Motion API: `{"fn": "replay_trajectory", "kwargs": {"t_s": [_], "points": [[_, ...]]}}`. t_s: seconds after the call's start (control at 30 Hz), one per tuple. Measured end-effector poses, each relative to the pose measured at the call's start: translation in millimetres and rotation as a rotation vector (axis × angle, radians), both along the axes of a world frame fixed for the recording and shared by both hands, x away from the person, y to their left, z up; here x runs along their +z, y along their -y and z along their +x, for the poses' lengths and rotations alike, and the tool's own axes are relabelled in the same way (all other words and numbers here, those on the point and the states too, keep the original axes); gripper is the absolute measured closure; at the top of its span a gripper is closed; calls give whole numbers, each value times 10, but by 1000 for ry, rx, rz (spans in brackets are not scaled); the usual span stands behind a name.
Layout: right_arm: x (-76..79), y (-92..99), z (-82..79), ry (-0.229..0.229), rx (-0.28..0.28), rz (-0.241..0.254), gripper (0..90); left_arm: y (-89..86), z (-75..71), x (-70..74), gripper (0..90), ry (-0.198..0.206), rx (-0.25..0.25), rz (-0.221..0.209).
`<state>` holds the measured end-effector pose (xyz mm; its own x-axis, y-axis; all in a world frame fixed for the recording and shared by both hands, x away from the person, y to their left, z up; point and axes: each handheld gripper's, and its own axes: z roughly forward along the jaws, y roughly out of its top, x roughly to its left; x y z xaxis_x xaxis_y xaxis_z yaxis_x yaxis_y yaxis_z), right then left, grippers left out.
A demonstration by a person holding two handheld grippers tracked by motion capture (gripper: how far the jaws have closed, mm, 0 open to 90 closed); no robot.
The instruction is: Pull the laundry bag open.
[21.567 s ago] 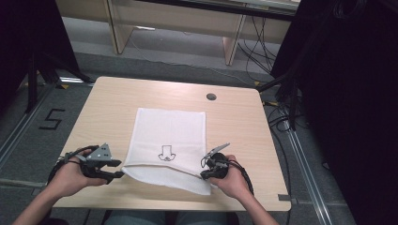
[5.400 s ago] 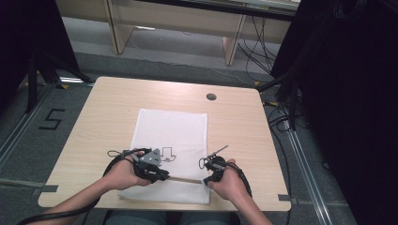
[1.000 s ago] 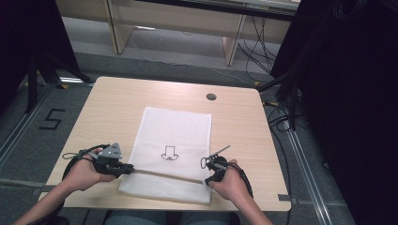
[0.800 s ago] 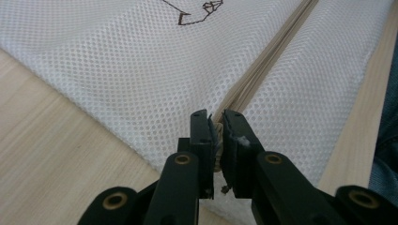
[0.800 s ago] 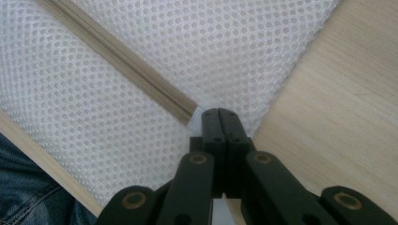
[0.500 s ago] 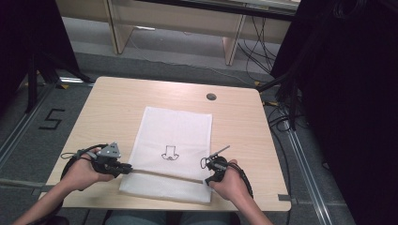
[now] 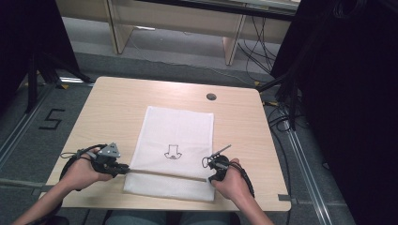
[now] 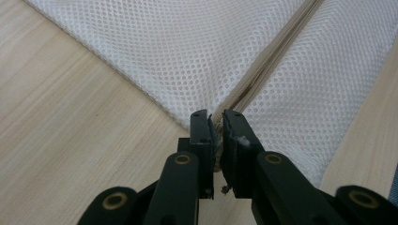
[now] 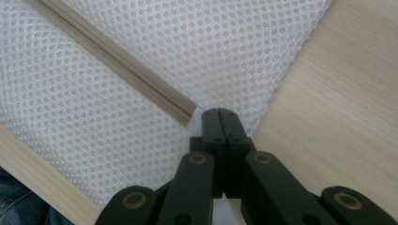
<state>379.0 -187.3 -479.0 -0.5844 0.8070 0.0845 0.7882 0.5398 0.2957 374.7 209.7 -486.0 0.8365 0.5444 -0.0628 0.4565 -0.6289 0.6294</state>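
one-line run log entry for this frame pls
left hand-held gripper: shut on zipper end | right hand-held gripper: shut on mesh bag edge | bag flat on table

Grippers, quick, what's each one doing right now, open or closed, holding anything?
Left gripper: shut on the mesh bag at its zipper end.
Right gripper: shut on the mesh bag's edge.

table (image 7: 117, 108): light wood, round dark grommet (image 7: 211, 96) near far edge | floor (image 7: 42, 101): grey, black "5" mark (image 7: 50, 120) left of table | cables (image 7: 277, 117) on floor at right | wooden bench legs (image 7: 232, 44) beyond table
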Motion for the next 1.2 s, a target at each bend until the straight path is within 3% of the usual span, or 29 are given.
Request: {"fn": "replay_trajectory", "kwargs": {"t_s": [0.13, 0.2, 0.37, 0.53, 0.63, 0.67, 0.7, 0.73, 0.8, 0.83, 0.87, 0.9, 0.97, 1.0, 1.03, 1.07, 1.1, 1.13, 1.17, 1.2], "points": [[3, -2, -2, 0, -5, -4, 900, -1, 0, -12, 826, -5, -4, 12], [17, -14, -17, -19, -43, -9, 900, 13, -9, -19, 826, -9, 9, -2], [17, -4, -7, -17, -45, -13, 900, 10, -5, -27, 826, -15, 10, 10], [0, -11, -18, -12, -64, 2, 900, 13, -9, -35, 826, -24, 15, -10], [6, 16, -14, -5, -41, 9, 900, 21, -14, -35, 825, -25, 19, -17], [26, 3, -37, -44, -85, 14, 900, 18, -7, -34, 825, -18, 18, -4], [-3, 38, -22, 3, -40, 13, 900, 14, -6, -28, 825, -23, 7, 1], [8, 42, -29, 2, -35, 24, 900, -11, 12, -9, 824, -22, -32, 43], [9, 36, -51, -15, -71, 41, 900, -10, 12, -14, 824, -26, -31, 36], [-1, 50, -46, 0, -53, 43, 900, -13, 15, -14, 823, -28, -32, 35], [-7, 57, -48, 11, -44, 51, 900, 1, 5, -24, 823, -33, -11, 7], [-1, 69, -39, 12, -25, 43, 900, -16, 19, -11, 823, -26, -34, 33], [3, 69, -48, 6, -42, 54, 900, -10, 13, -15, 822, -31, -25, 21], [7, 95, -41, 17, -23, 70, 880, -12, 18, -9, 818, -35, -38, 28], [23, 99, -51, -3, -47, 76, 869, 23, -15, -29, 811, -51, 15, -28], [28, 113, -54, 15, -40, 87, 857, 23, -15, -29, 797, -51, 15, -28], [28, 113, -54, 15, -40, 87, 857, 13, -6, -8, 797, -42, -13, -5], [37, 120, -58, 21, -47, 92, 848, 54, -33, -16, 762, -32, 33, -61], [43, 141, -54, 45, -34, 100, 835, 48, -26, 8, 704, -15, 19, -40], [55, 151, -54, 51, -41, 106, 820, 66, -34, 28, 660, 5, 21, -55]]}}
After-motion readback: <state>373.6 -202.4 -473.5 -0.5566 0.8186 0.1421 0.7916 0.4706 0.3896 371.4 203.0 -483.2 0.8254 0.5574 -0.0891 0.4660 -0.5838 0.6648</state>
